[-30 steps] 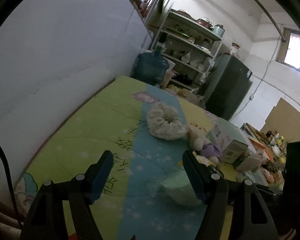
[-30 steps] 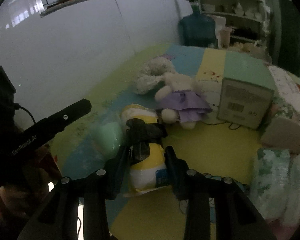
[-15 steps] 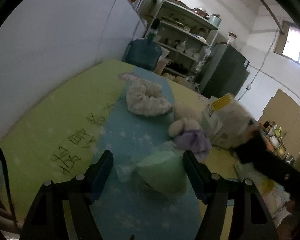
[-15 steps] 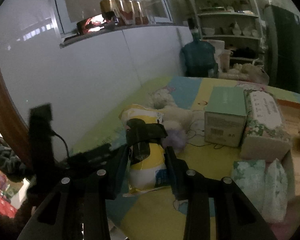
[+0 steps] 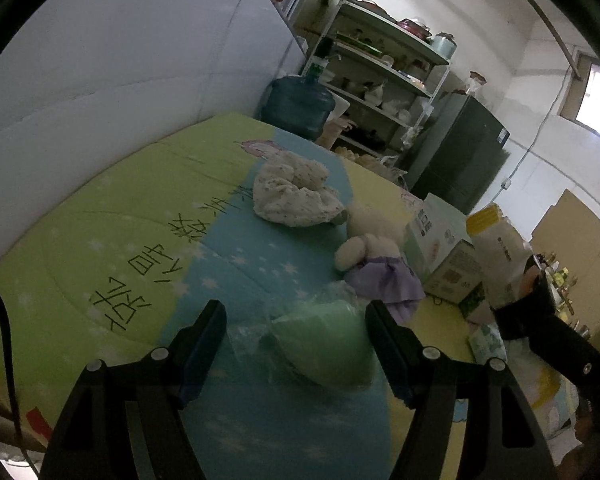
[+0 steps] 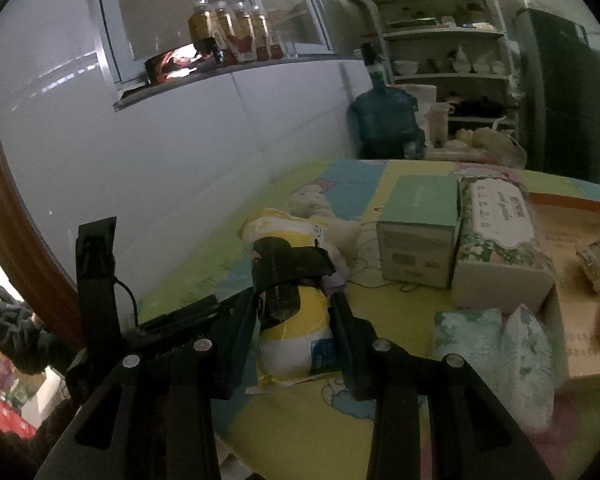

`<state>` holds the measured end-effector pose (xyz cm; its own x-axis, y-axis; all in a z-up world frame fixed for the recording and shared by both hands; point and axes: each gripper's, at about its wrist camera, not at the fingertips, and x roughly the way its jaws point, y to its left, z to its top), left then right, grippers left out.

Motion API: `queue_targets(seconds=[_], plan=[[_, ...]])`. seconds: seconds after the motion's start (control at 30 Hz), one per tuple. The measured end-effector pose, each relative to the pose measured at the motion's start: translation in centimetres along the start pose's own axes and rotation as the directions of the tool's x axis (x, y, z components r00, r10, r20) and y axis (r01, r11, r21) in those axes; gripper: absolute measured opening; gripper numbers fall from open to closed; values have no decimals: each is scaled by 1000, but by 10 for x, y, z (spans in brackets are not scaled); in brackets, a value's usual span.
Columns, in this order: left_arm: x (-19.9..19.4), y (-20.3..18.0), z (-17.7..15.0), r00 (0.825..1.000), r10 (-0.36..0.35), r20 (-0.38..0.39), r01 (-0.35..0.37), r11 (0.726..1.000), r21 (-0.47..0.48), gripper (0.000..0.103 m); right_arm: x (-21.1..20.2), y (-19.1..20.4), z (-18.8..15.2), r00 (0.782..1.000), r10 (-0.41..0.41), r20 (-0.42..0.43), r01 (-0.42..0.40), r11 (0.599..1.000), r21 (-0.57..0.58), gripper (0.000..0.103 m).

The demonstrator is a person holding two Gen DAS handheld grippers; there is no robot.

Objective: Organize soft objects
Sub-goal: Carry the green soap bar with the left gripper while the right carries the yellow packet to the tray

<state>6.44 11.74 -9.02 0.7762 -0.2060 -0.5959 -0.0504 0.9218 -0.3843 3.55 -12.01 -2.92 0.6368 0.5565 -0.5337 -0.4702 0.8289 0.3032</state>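
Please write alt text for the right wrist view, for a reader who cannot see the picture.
The right claw is shut on a yellow and white soft pack, held above a colourful play mat. Behind it on the mat stand a green box and a floral tissue pack; a white wall and kitchen shelves fill the background.

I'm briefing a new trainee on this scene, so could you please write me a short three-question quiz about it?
1. True or false: the right tongs hold the yellow pack clear of the mat.
2. What lies between the open left tongs? A) plush toy B) green bag C) tissue box
3. Fill in: the plush toy wears a ____ skirt.

Key: 1 true; 2 B, the green bag; 3 purple.
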Motion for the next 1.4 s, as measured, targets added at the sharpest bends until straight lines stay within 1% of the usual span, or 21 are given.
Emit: queue_targets(seconds=[0.2,0.27,0.37,0.4,0.5,0.73,1.0,1.17,1.4], plan=[[1,-9,-2,1000,20,4,-20,1000,17,72,-3,-5,0,1000,1,10,-1,1000,5,39],[2,-13,-4,1000,20,3,-20,999,32,70,-4,-6,0,1000,1,12,-1,1000,10,39],[0,-18,-7,1000,12,3,-13,999,48,58,-6,-10,-1,1000,-1,19,1,1000,19,39],[0,-20,-7,1000,7,4,-7,998,55,50,-7,-11,-1,1000,-2,21,1,1000,22,39],[-3,-28,-8,1000,19,17,-20,996,86,45,-10,-15,-2,1000,-2,25,2,1000,27,39],[-11,-29,-7,999,13,34,-15,997,73,44,-14,-20,-2,999,2,34,-3,999,37,39],[-33,-43,1,995,6,103,-17,995,102,44,-22,-26,-2,998,-2,57,-1,999,47,39],[-45,-62,9,991,-37,132,18,991,136,44,-33,-32,-2,996,-20,82,15,998,55,39],[-47,-98,16,984,-121,129,95,976,194,44,-57,-50,-1,989,-71,129,62,995,76,39]])
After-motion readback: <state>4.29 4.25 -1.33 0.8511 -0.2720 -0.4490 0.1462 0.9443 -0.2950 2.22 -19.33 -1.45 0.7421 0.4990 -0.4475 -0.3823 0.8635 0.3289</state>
